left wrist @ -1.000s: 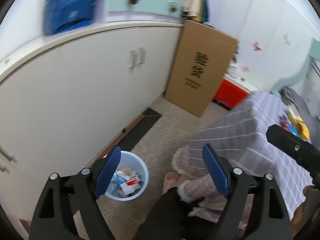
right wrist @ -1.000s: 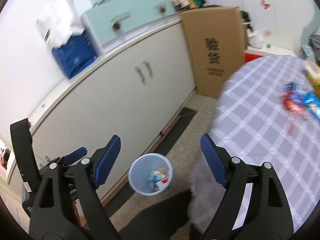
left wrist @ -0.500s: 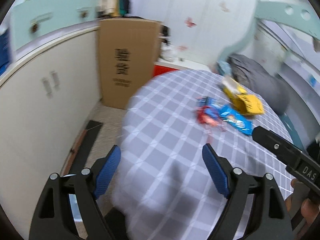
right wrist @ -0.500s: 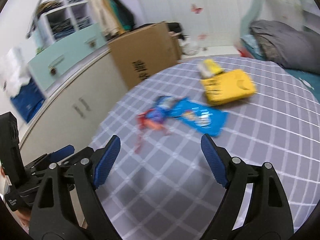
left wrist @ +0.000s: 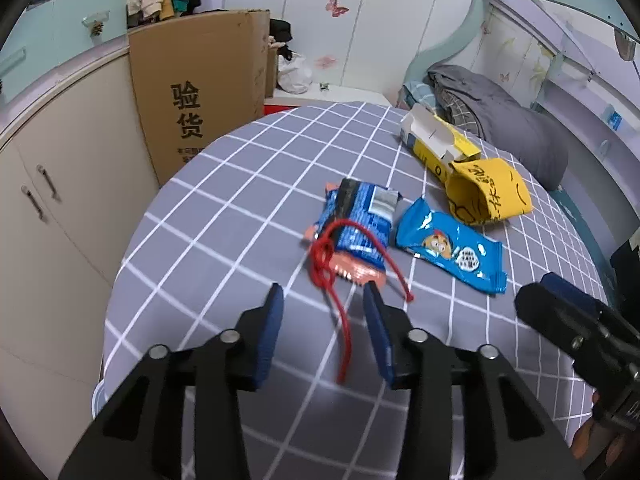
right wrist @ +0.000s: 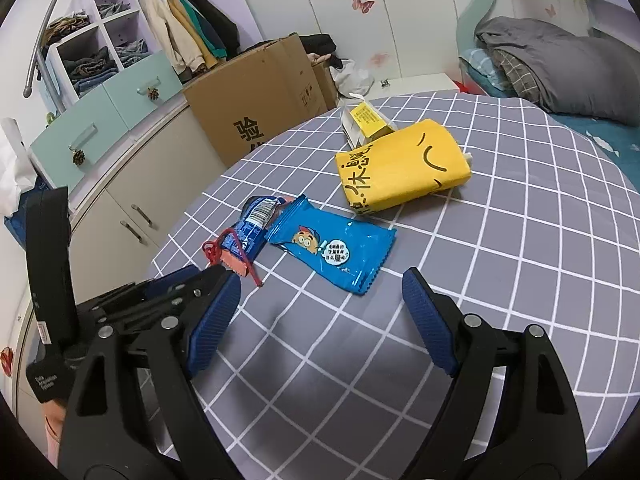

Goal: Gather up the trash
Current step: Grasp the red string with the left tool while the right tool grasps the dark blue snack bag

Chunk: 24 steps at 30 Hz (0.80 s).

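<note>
On the round table with a grey checked cloth [left wrist: 224,208] lie a red string [left wrist: 344,320], a dark blue wrapper [left wrist: 358,220] on an orange wrapper [left wrist: 360,274], a light blue snack wrapper [left wrist: 452,246], a yellow pouch [left wrist: 490,192] and an open yellow and white carton [left wrist: 436,140]. My left gripper [left wrist: 323,322] is open, its jaws on either side of the string's near end, not touching it. My right gripper [right wrist: 320,320] is open and empty, just short of the light blue wrapper [right wrist: 336,254]. The left gripper [right wrist: 208,270] shows by the string [right wrist: 224,250].
A large cardboard box [left wrist: 200,92] leans on the cream cabinets [left wrist: 52,184] left of the table. A bed with a grey blanket [left wrist: 500,108] lies behind the table. The rim of the bin [left wrist: 97,398] peeks out below the table's left edge.
Both grippers have swung from the bin and cabinets on the floor to the tabletop. The left gripper's jaws have narrowed and now straddle the red string.
</note>
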Tool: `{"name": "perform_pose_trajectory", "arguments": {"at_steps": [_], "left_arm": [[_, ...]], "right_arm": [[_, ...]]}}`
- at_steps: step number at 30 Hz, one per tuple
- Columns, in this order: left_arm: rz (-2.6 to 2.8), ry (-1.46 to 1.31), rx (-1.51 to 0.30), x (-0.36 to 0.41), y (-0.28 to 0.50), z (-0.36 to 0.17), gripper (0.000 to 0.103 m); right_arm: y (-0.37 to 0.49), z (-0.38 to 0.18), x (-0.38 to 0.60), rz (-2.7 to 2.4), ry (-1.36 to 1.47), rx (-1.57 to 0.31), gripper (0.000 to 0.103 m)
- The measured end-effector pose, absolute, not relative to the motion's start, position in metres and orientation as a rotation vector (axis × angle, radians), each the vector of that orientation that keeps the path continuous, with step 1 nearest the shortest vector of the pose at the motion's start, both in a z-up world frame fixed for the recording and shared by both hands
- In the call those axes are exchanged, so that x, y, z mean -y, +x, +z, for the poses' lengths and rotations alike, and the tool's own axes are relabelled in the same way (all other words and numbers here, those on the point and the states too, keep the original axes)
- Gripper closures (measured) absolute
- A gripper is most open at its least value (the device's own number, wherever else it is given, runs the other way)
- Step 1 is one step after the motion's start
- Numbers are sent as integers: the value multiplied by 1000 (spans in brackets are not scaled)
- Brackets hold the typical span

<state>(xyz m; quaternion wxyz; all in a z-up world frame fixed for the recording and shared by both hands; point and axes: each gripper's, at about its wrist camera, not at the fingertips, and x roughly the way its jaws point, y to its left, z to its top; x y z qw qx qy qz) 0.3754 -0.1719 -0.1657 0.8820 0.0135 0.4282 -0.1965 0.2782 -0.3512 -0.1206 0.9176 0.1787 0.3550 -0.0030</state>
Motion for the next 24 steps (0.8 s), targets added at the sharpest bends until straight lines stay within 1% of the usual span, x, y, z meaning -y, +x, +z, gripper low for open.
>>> {"name": "perform_pose_trajectory", "arguments": {"at_steps": [1,2,7,10,17,20,21,22,23,24], "left_arm": [[-414,27,-896,173,378,-166,87],[-428,14,-909,170,381,-168,100],[-437,-83,-864,144,379,-160,100],[-387,-149,-816,115,377,-149,101],[-301,-193,-750,59,371,-132,101],[-289,-205,-744,42,370,-129,101],[-289,-210,-743,37,369,-129,101],[-287,-217,-743,31,369,-128,101],[-287,-220,-743,27,369,-129,101],[-287,-222,-744,22,369,-129,101]], "right_arm": [[280,-120,350,-6,365,-732,22],[282,-119,348,-4,362,-733,22],[296,-114,330,15,324,-744,22],[312,-116,314,52,326,-778,22],[353,-124,277,47,286,-836,23],[371,-125,257,-20,207,-839,24],[375,-126,253,-38,178,-843,26],[380,-127,247,-52,151,-851,32],[385,-129,243,-59,134,-866,35],[388,-131,240,-72,117,-876,44]]}}
